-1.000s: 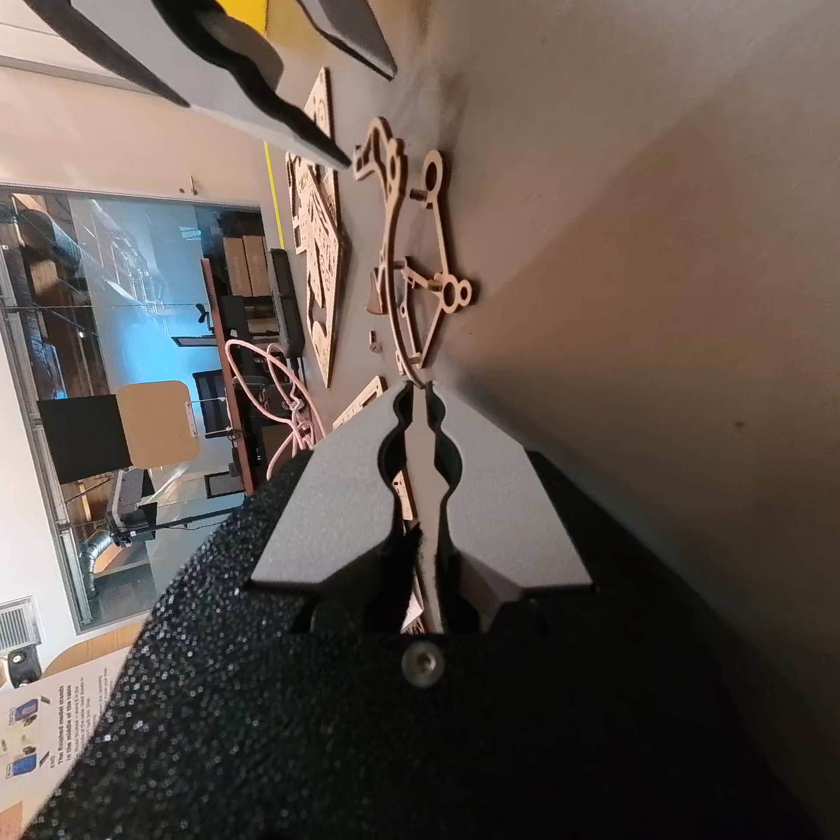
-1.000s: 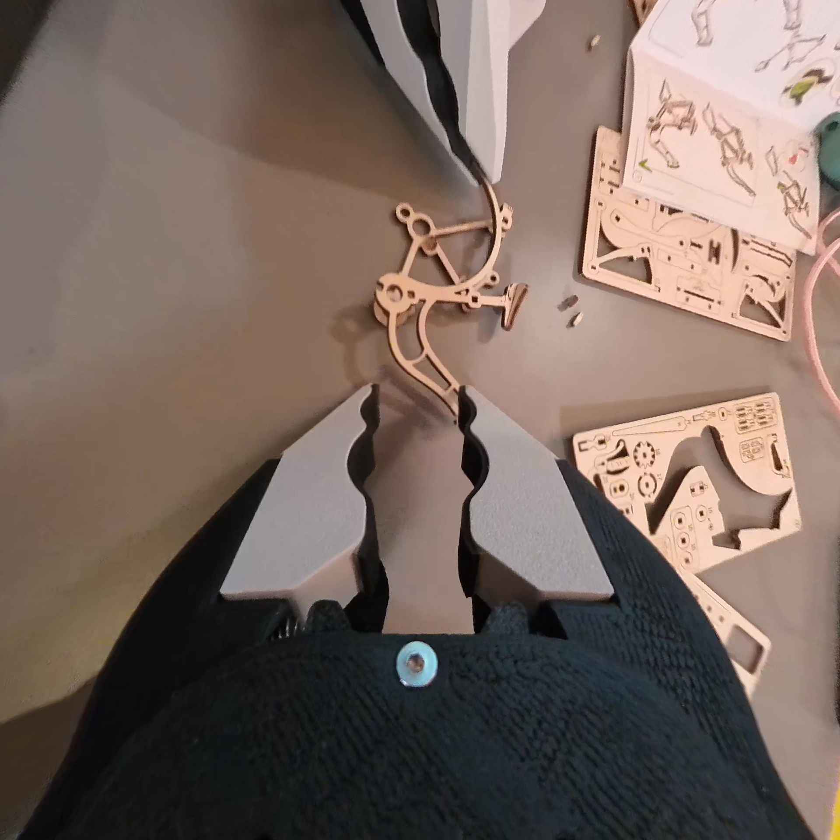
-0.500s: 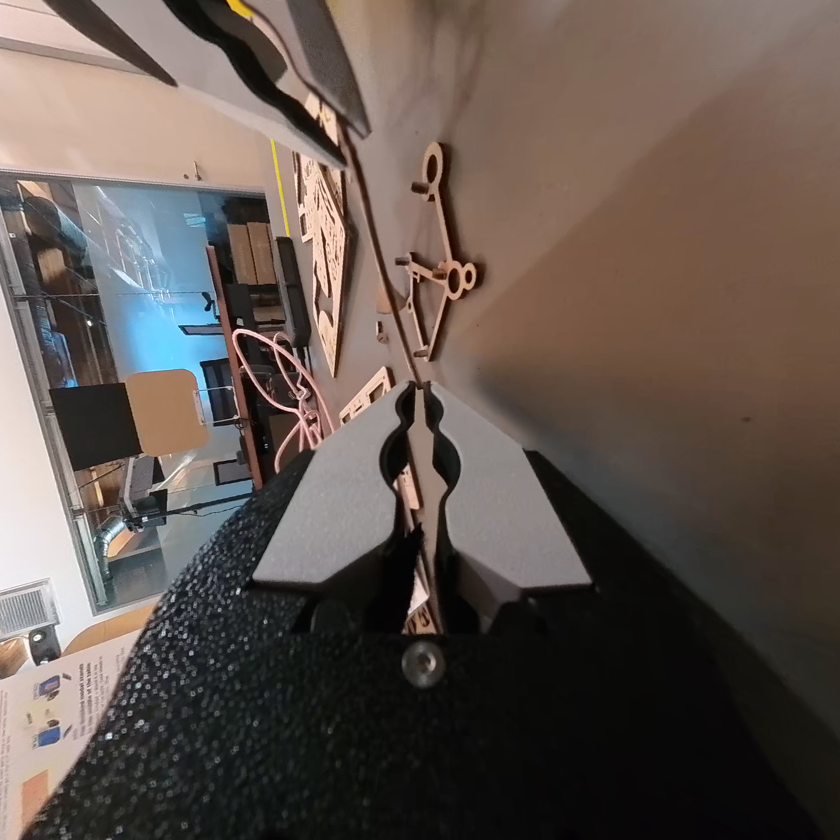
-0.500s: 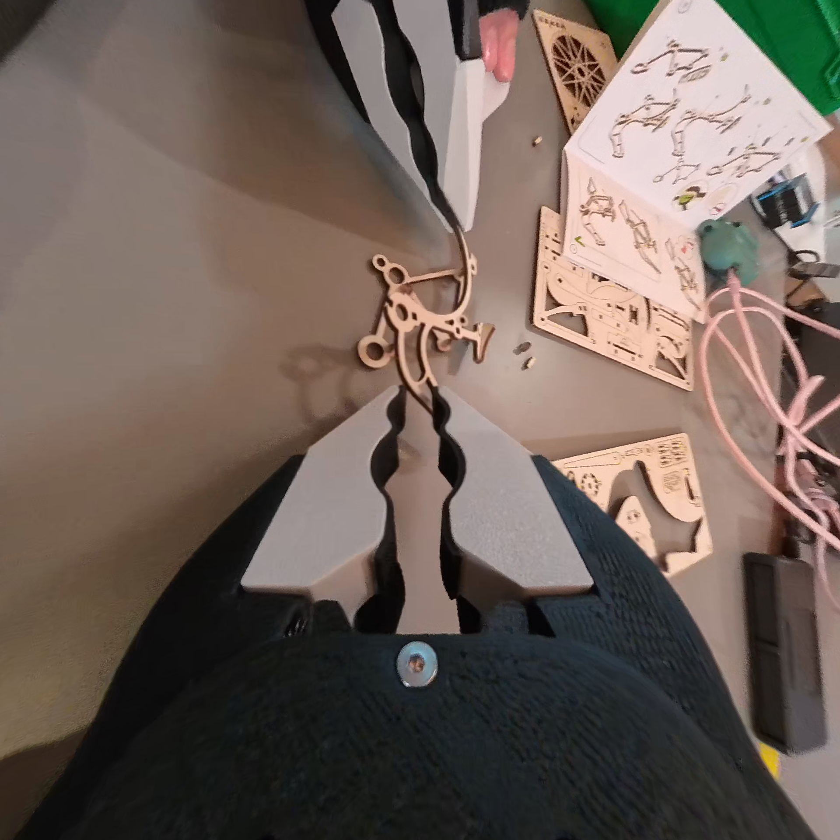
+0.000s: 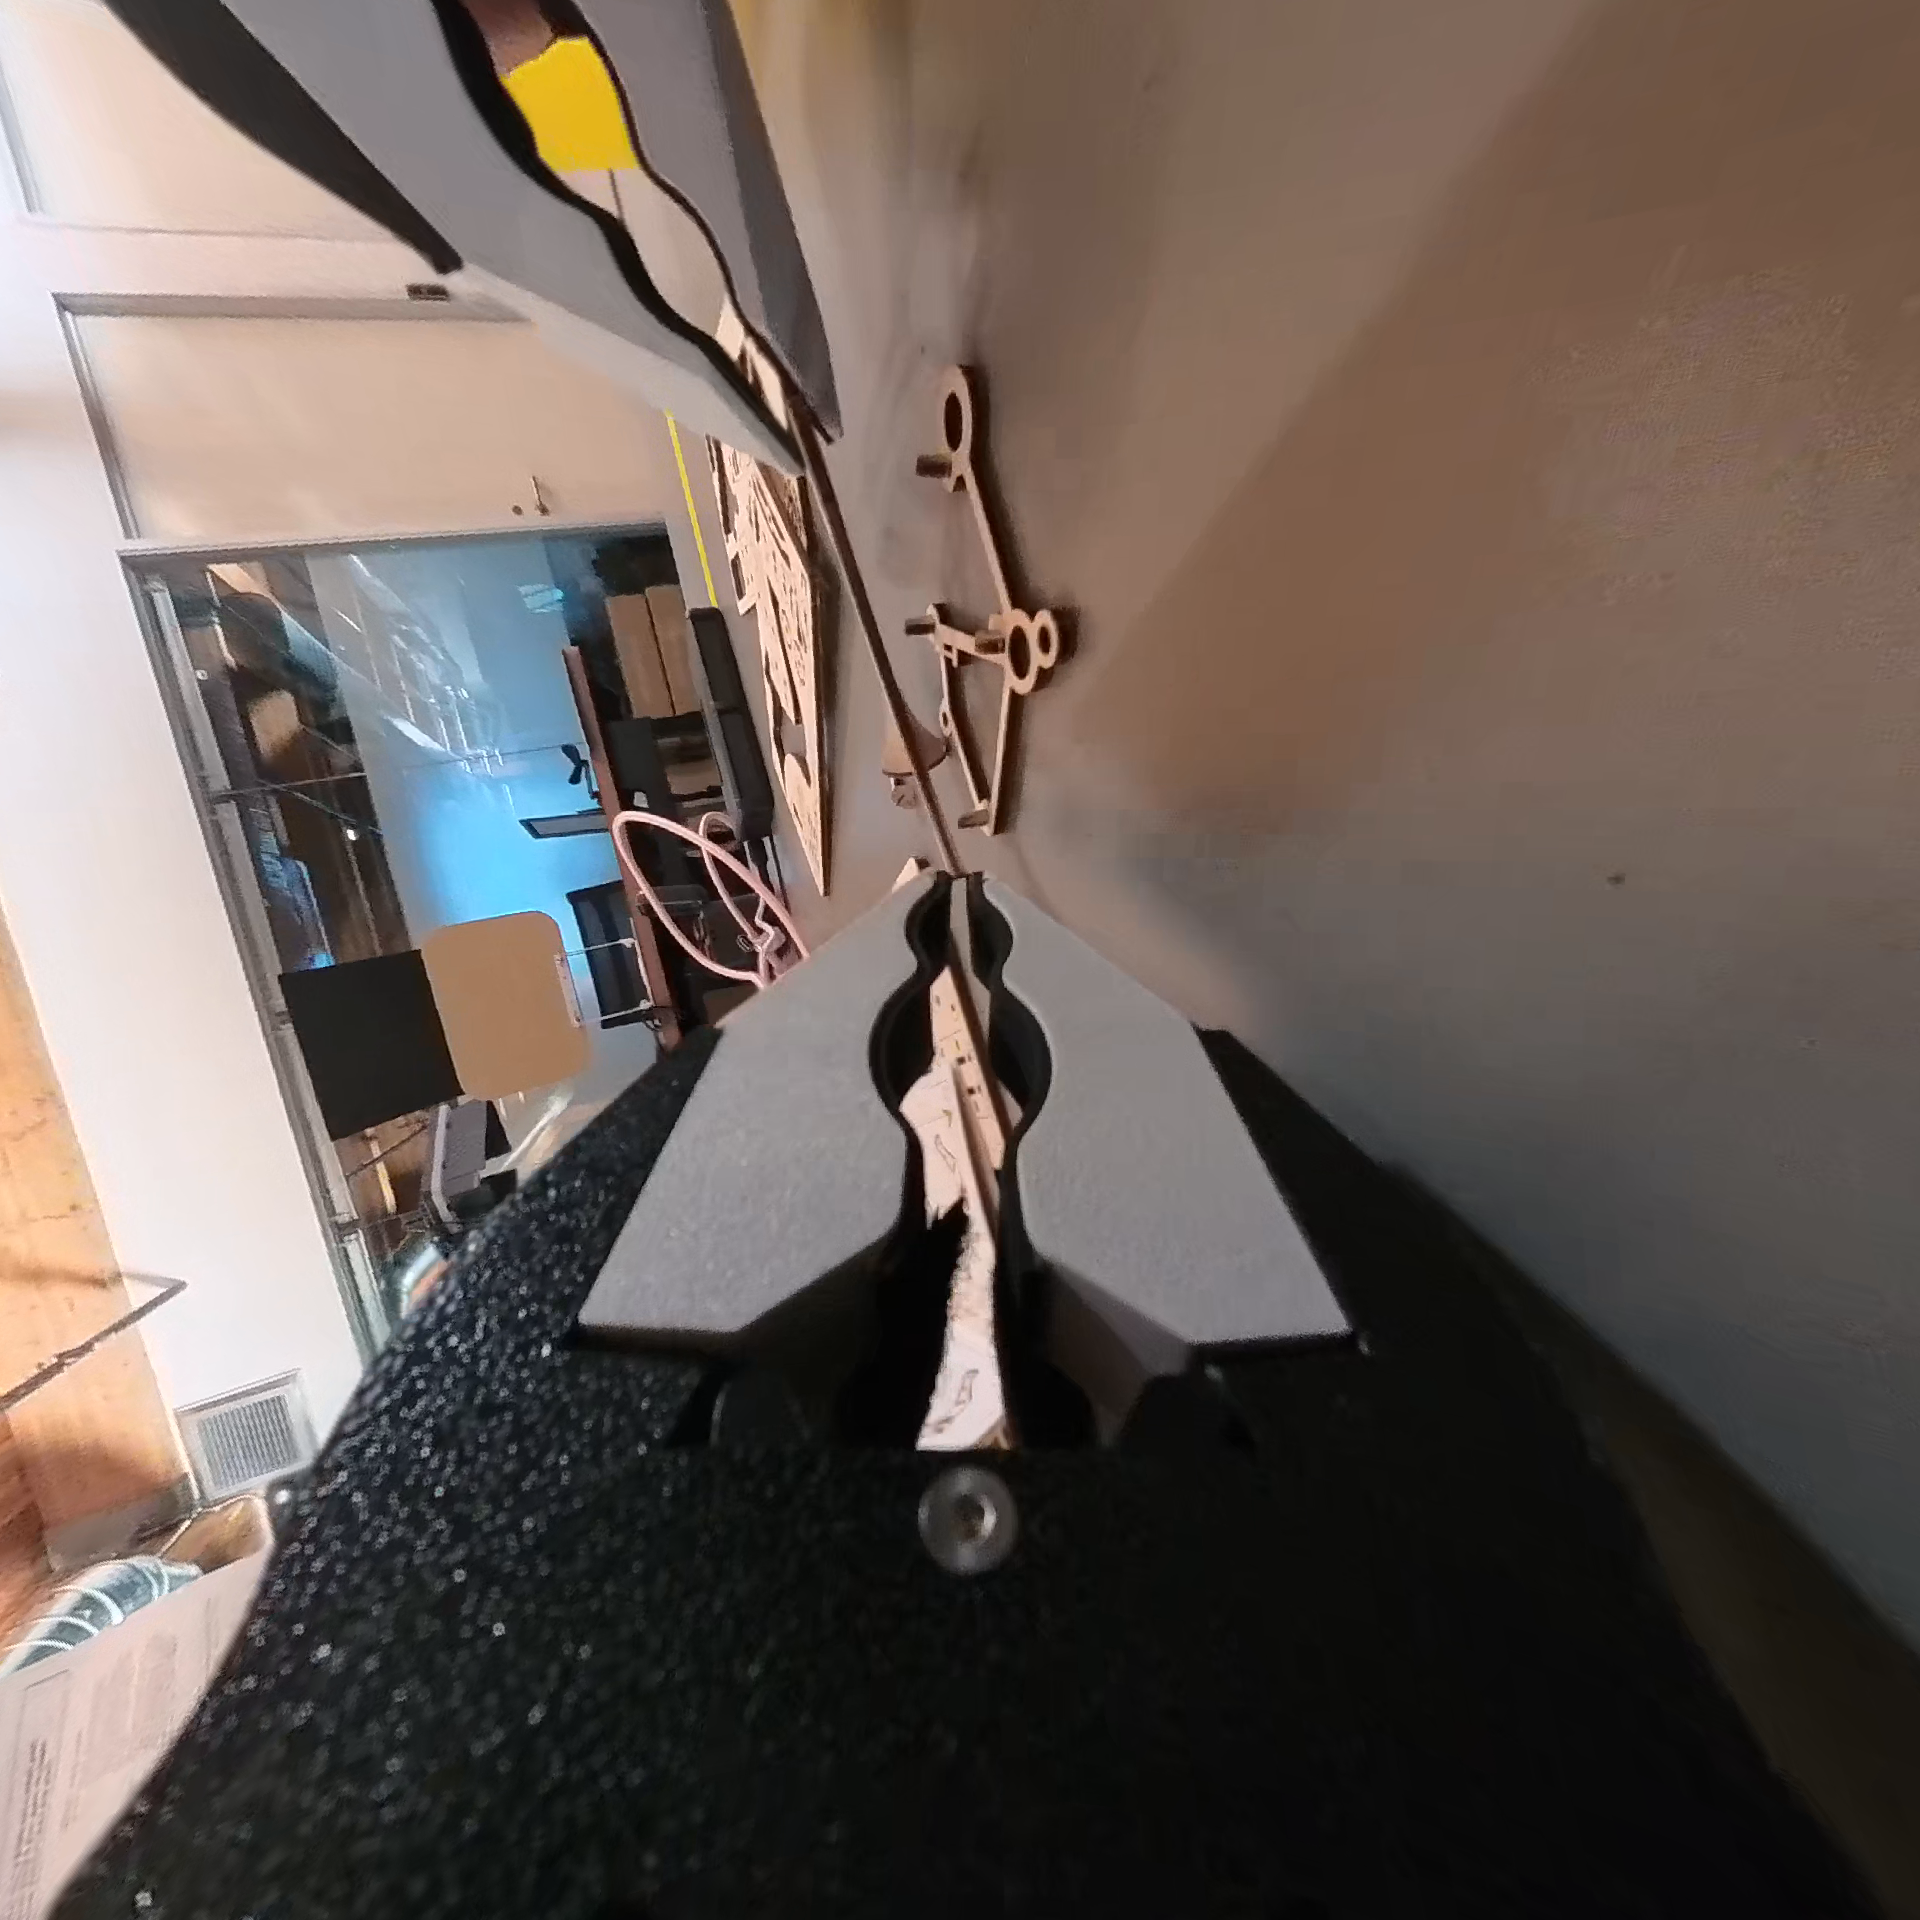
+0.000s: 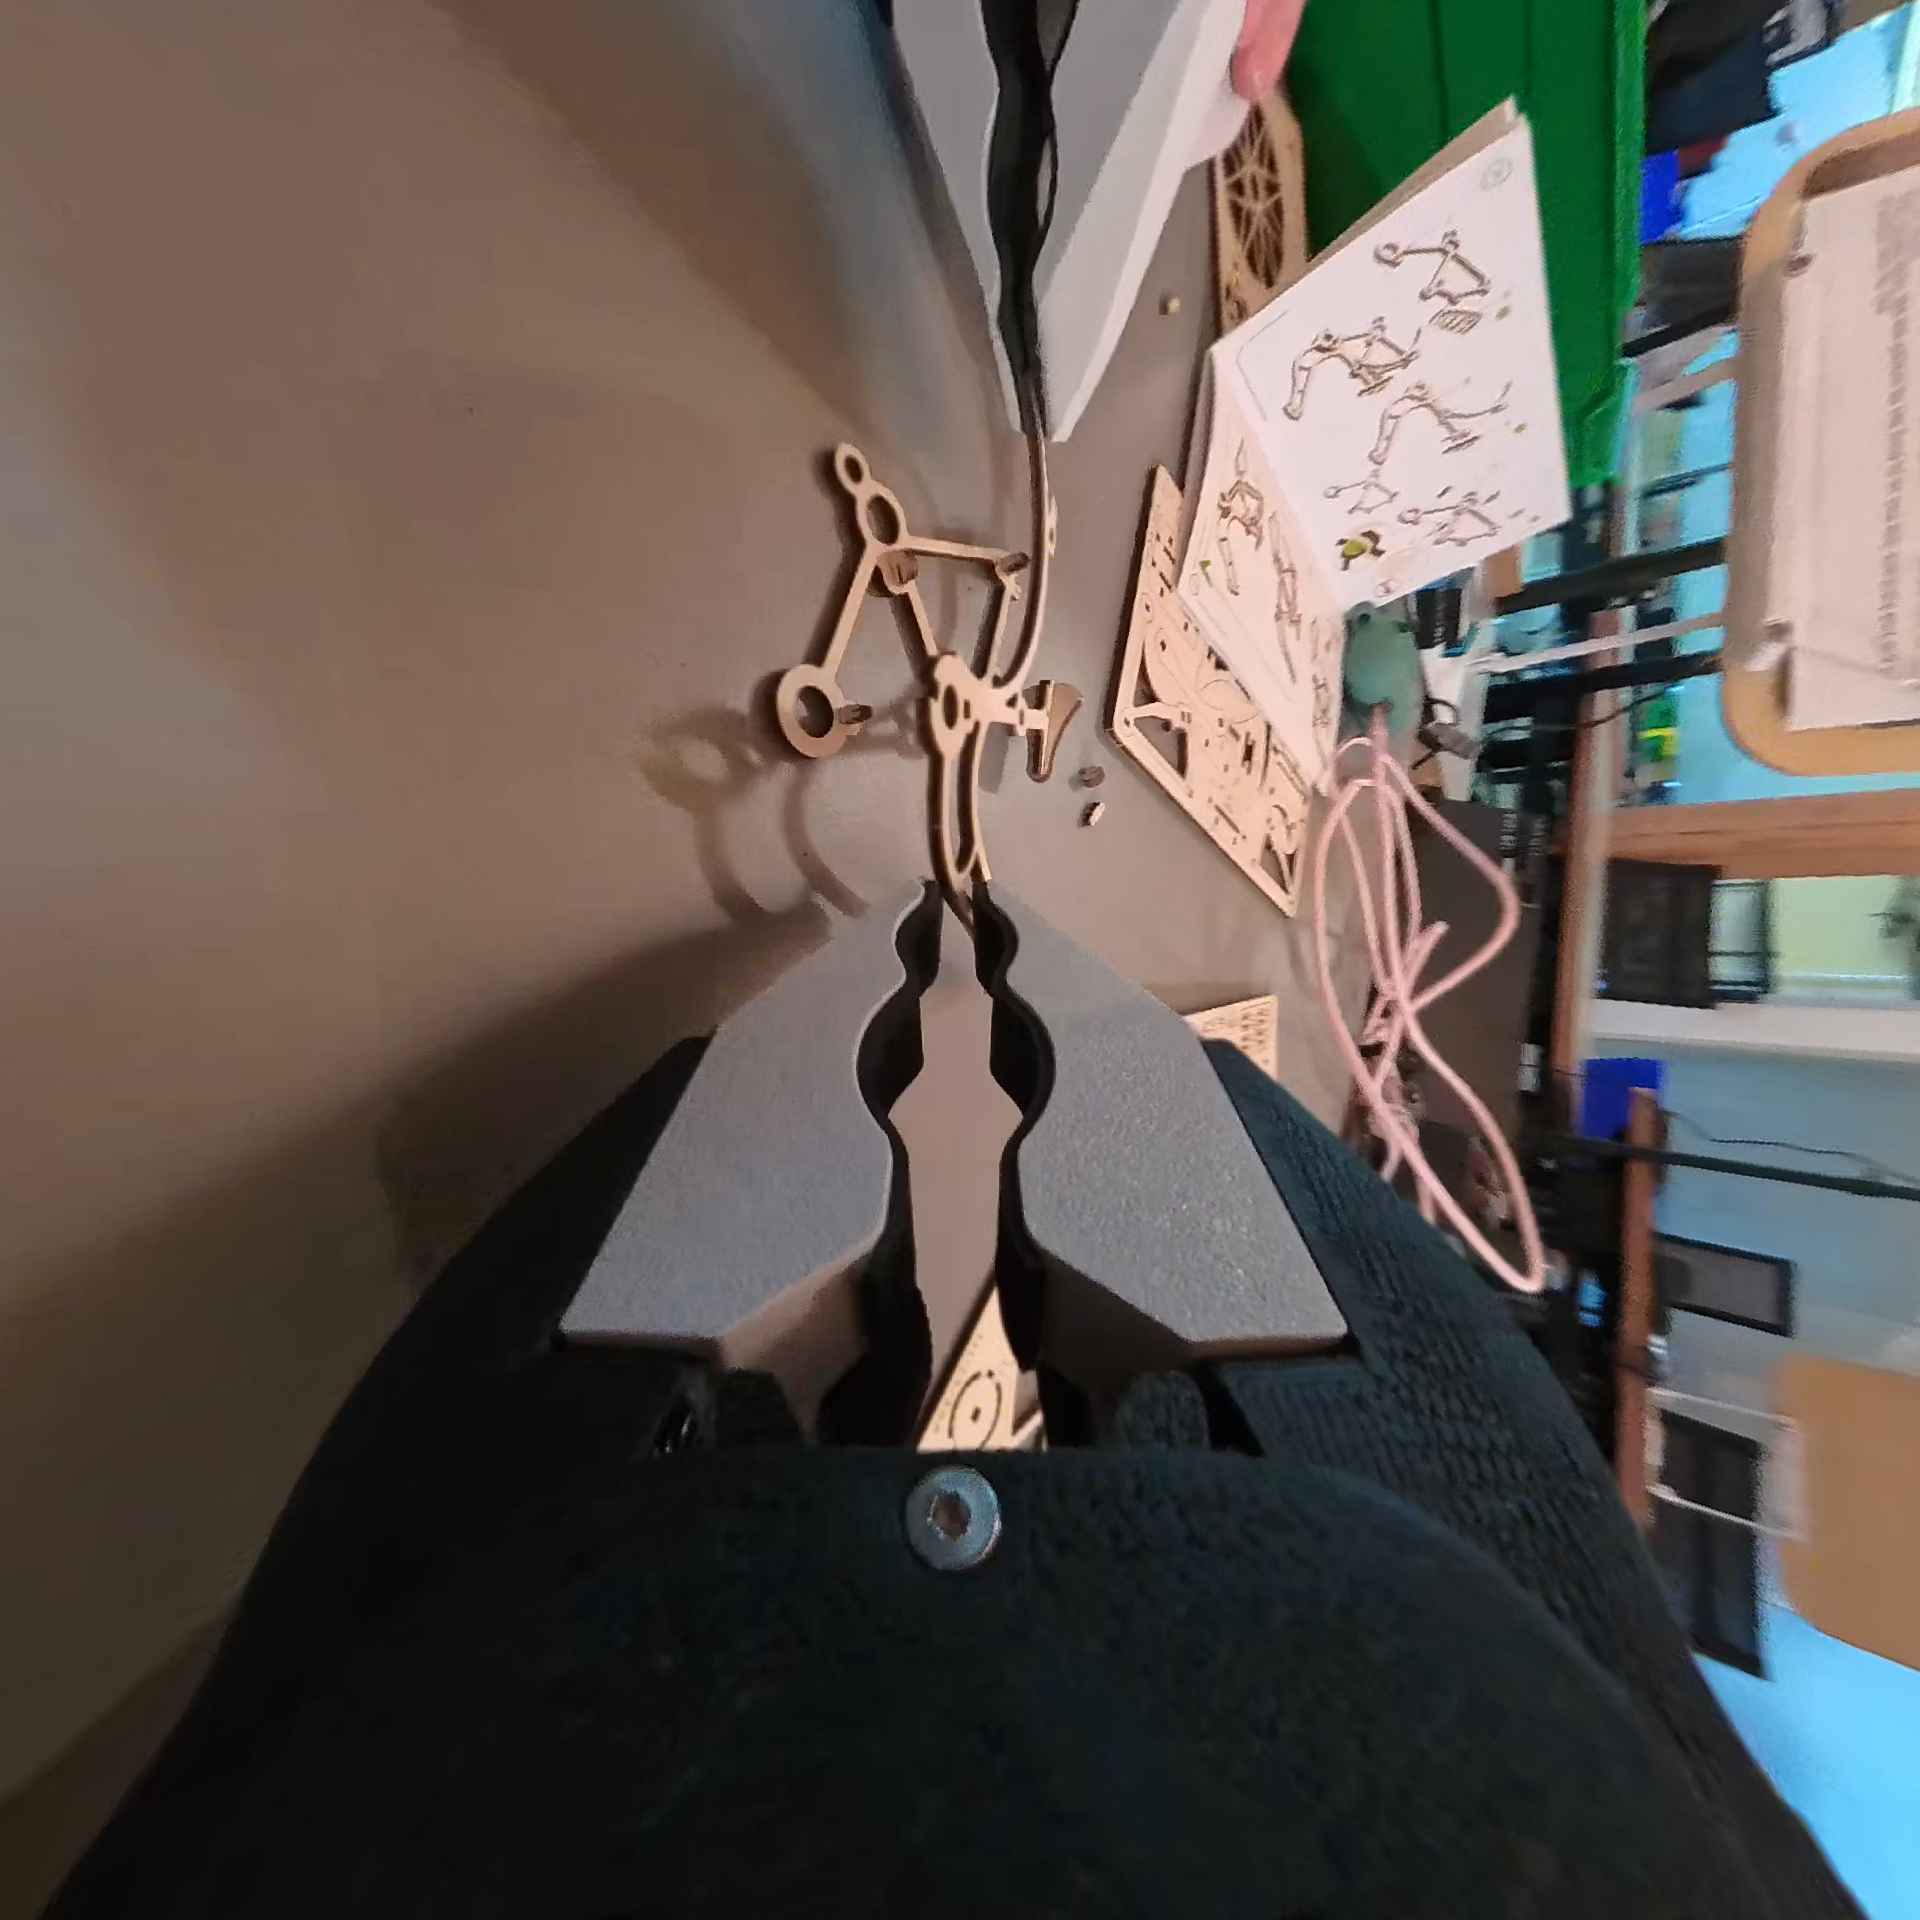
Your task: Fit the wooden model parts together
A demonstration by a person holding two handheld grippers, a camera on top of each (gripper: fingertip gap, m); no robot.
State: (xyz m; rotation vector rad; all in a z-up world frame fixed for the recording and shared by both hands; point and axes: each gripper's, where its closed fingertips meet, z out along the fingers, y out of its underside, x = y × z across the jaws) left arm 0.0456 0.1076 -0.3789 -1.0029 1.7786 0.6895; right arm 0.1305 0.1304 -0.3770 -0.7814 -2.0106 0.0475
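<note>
Right wrist view shows the curved wooden part (image 6: 961, 727) held edge-up above the grey table (image 6: 364, 520), pinched at opposite ends by the right gripper (image 6: 954, 894) and left gripper (image 6: 1029, 416); the triangular wooden frame (image 6: 862, 613) lies flat just beside it, instruction booklet (image 6: 1392, 395) nearby.

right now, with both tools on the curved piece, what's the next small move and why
Probably tip the curved piece flat and lower it toward the triangular frame. The left tool and right tool grip its ends, holding it on edge, while the frame's pegs point up.
</note>
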